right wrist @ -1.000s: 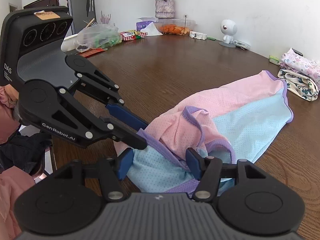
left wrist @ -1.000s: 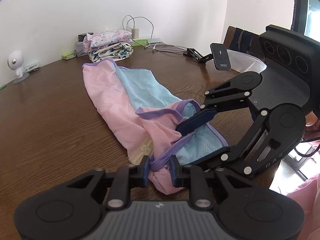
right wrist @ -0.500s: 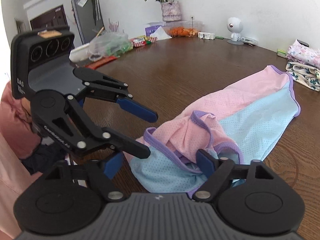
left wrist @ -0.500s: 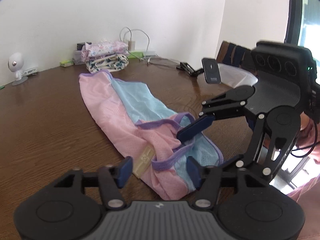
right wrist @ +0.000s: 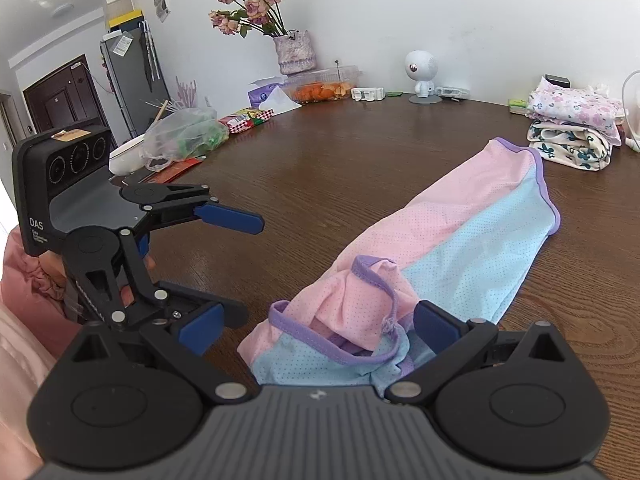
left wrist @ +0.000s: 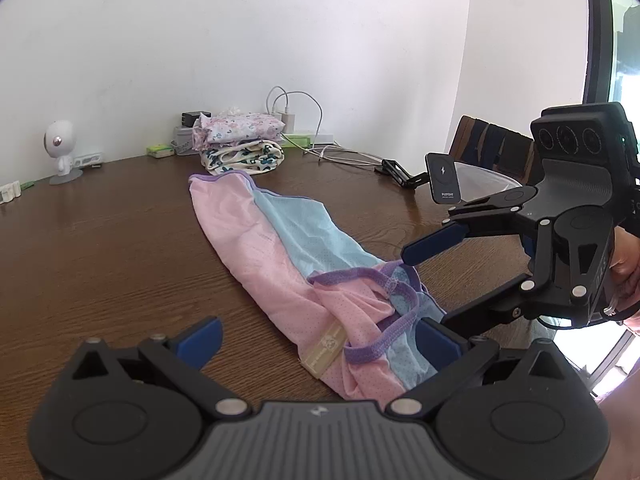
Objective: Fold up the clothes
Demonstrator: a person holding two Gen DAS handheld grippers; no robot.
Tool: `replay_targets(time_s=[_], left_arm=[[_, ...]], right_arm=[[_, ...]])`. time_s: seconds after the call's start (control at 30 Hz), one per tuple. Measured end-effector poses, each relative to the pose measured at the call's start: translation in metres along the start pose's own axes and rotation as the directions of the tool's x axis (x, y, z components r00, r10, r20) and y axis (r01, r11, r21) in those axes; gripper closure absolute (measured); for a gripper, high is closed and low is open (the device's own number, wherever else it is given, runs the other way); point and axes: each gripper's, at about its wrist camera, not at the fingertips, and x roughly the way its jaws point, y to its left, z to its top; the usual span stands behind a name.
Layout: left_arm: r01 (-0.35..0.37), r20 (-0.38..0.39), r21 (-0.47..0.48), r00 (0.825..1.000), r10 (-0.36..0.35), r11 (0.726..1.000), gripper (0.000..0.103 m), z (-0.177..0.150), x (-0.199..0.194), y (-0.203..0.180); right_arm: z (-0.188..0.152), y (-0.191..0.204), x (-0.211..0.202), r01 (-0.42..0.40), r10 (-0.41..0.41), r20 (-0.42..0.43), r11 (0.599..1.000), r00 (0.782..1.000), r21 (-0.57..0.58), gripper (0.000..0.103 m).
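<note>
Garment of pink and light-blue mesh with purple trim (left wrist: 288, 264) lies stretched across the dark brown wooden table (left wrist: 104, 248), running from the centre of the left wrist view down toward the lower right, where its bunched, strap-edged end rests near the table's edge. In the right wrist view the same garment (right wrist: 452, 248) runs from the upper right down to the bottom centre.

The left gripper (left wrist: 320, 340), black with blue pads, fills the bottom of its own view; its jaws are opening and stand wide apart, the crumpled end of the garment lying between them without being pinched. The left pad (left wrist: 200, 342) sits over bare wood, while the right pad (left wrist: 438, 344) is just beside the blue cloth. The right gripper (right wrist: 316, 330) is likewise opening, jaws wide; the bunched cloth lies between its pads, and neither presses on it.

Each gripper shows in the other's view: the right gripper (left wrist: 440, 280) at the right of the left wrist view, held by a hand (left wrist: 624, 264), and the left gripper (right wrist: 228, 264) at the left of the right wrist view, both with jaws spread.

A stack of folded floral clothes (left wrist: 240, 144) sits at the far side of the table, upper centre, near a white round-headed figurine (left wrist: 60, 152) at the left. A vase of dried pink roses (right wrist: 294, 54) stands at the top centre of the right wrist view.
</note>
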Motion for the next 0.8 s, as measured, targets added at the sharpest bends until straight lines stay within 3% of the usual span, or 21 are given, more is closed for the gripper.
replay_targets(time_s=[0.23,0.6,0.7,0.8], left_arm=[[-0.073,-0.03,-0.013,0.997,0.073,0.997,0.0,0.005,-0.002,-0.005],[-0.158,-0.097,-0.012,0.983,0.156,0.987,0.0,0.01,0.002,-0.019],[-0.185,-0.114,0.004,0.976,0.184,0.983,0.0,0.01,0.004,-0.023],[-0.199,-0.126,0.006,0.972,0.198,0.98,0.0,0.009,0.002,-0.024]], right_arm=[[-0.003,0.011,-0.002,0.111,-0.112,-0.016,0.993,0.994,-0.043,0.0],[-0.009,0.034,-0.007,0.265,-0.264,0.028,0.949,0.964,-0.169,0.0],[-0.013,0.043,-0.009,0.29,-0.289,0.038,0.929,0.956,-0.23,0.0],[-0.02,0.055,-0.013,0.34,-0.331,0.083,0.883,0.94,-0.324,0.0]])
